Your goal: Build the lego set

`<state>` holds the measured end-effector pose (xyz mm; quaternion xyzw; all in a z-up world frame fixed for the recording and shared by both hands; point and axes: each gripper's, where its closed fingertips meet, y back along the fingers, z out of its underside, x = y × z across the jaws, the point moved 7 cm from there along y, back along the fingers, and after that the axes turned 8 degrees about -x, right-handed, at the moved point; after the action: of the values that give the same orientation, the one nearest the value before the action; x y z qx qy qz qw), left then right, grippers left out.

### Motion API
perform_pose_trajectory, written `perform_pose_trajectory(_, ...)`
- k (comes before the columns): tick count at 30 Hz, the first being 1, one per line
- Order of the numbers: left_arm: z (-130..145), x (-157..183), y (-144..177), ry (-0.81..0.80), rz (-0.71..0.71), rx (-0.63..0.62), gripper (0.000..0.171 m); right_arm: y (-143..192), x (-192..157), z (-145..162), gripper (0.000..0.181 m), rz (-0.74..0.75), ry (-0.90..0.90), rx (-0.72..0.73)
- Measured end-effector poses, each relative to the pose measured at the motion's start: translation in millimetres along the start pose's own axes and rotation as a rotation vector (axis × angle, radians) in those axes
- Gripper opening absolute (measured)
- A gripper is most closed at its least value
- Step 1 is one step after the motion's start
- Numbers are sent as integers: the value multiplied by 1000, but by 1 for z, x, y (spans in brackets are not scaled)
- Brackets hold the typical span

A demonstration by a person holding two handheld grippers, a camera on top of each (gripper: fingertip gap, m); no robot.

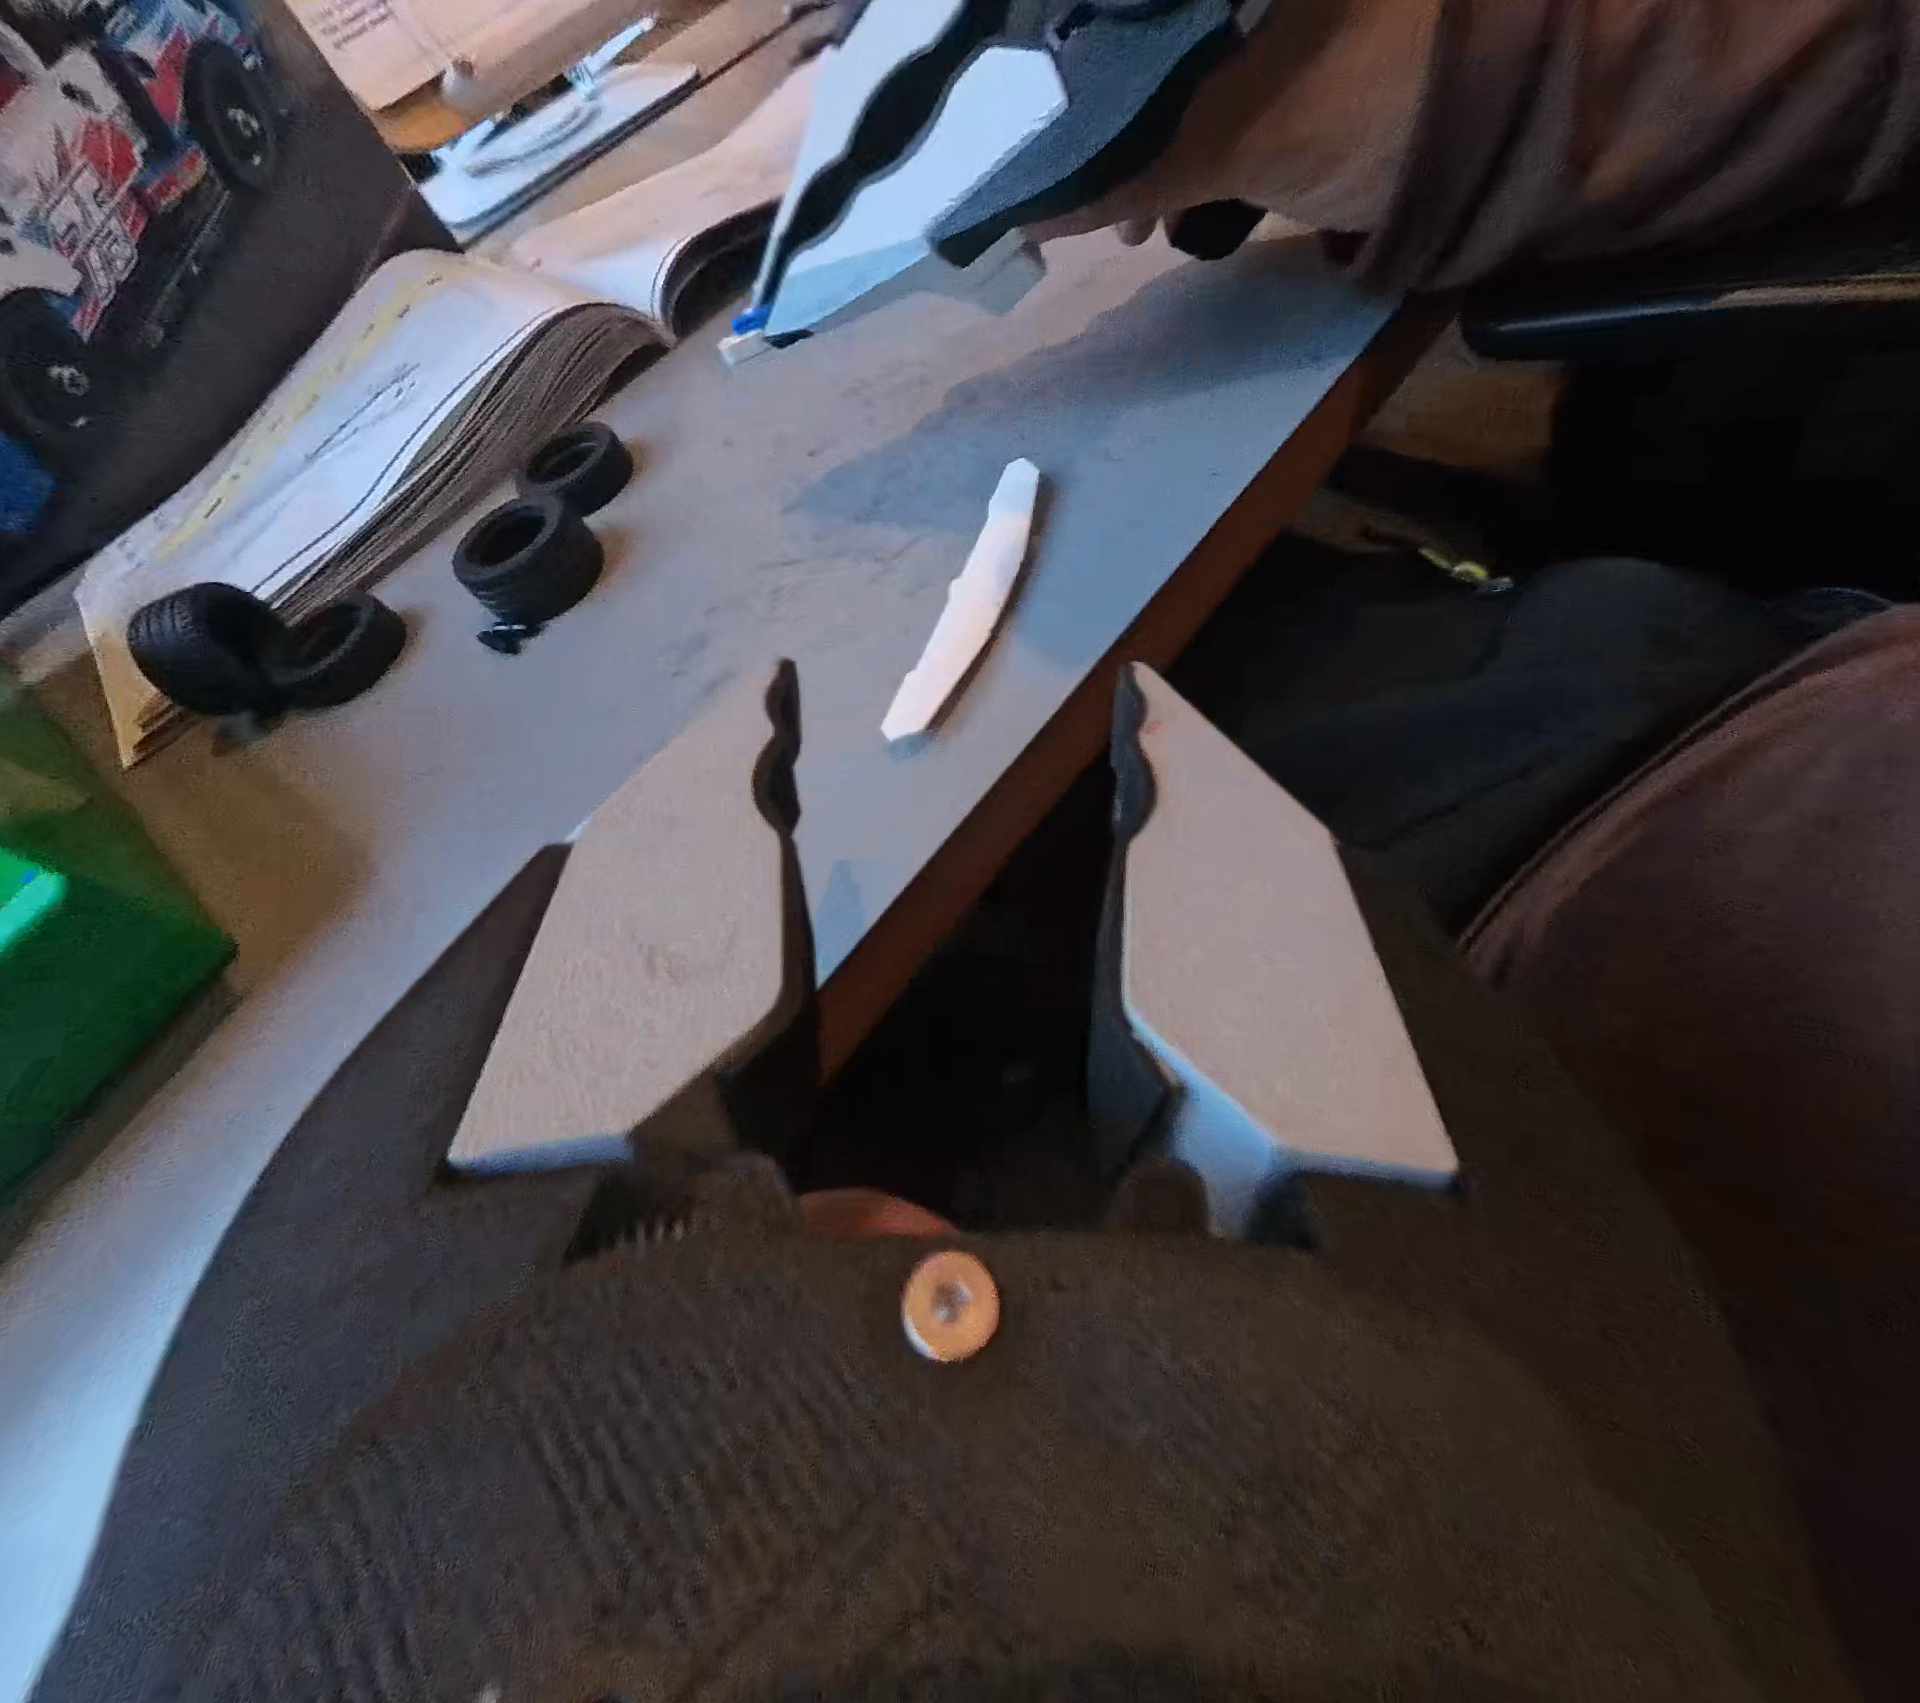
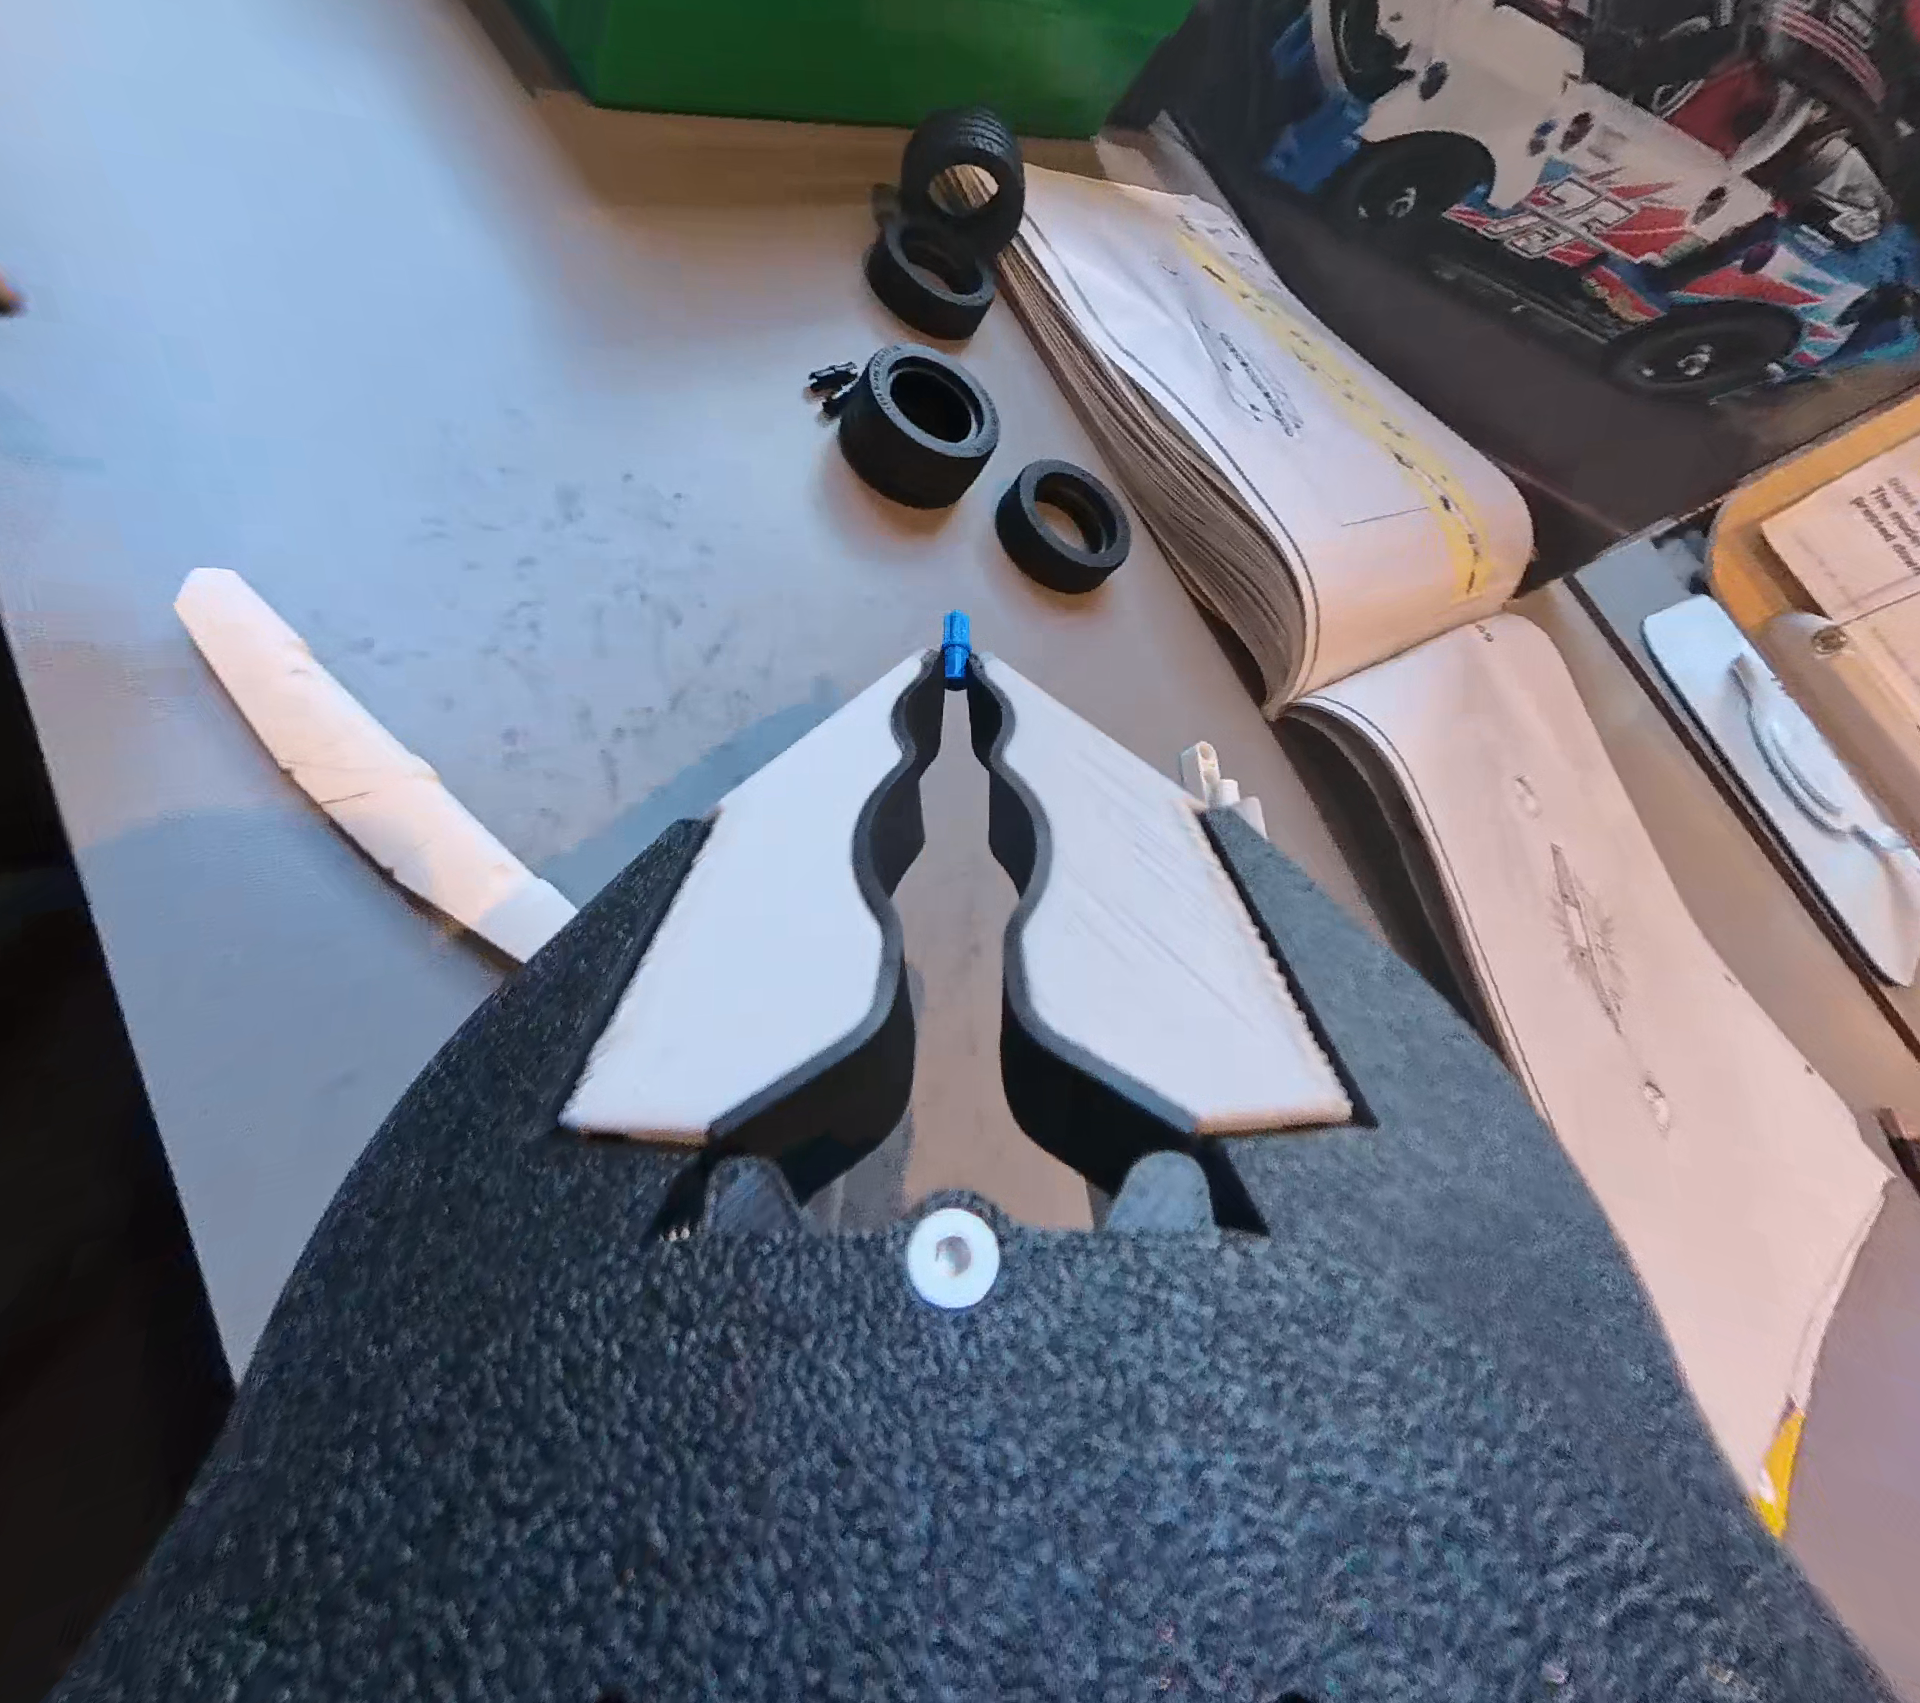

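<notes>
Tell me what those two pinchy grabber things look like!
Each gripper, left and right, has a rough black body with a round silver screw. Its two pointy fingers are pale grey on top, with wavy black inner edges. The person wears brownish sleeves.

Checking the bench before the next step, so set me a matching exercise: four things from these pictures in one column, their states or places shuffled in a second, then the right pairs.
Things:
1. Small blue plastic pin
2. Long white curved plastic panel
3. Thick open instruction booklet
4. Left tool

States or places:
A. Lying flat near the table's front edge
B. Open, holding nothing
C. Pinched at the right tool's tips
D. Spread open beside the black rubber tyres

Pairs: 1-C, 2-A, 3-D, 4-B
</notes>
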<state>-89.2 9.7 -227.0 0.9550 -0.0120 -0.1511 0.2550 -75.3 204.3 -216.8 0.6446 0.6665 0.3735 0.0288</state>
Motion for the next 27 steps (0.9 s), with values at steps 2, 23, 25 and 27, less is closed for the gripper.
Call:
perform_pose_trajectory(2,-5,-2,1,17,25,-33,56,4,-1,-1,4,-70,-20,32)
perform_pose_trajectory(23,-13,31,-68,-336,39,-423,44,48,12,-4,4,-204,-176,206)
perform_pose_trajectory(25,-15,32,-69,-349,31,-441,43,49,9,-6,4,-218,-176,205)
perform_pose_trajectory(27,-15,35,-68,-374,4,-447,40,48,4,-8,4,-228,-171,198)
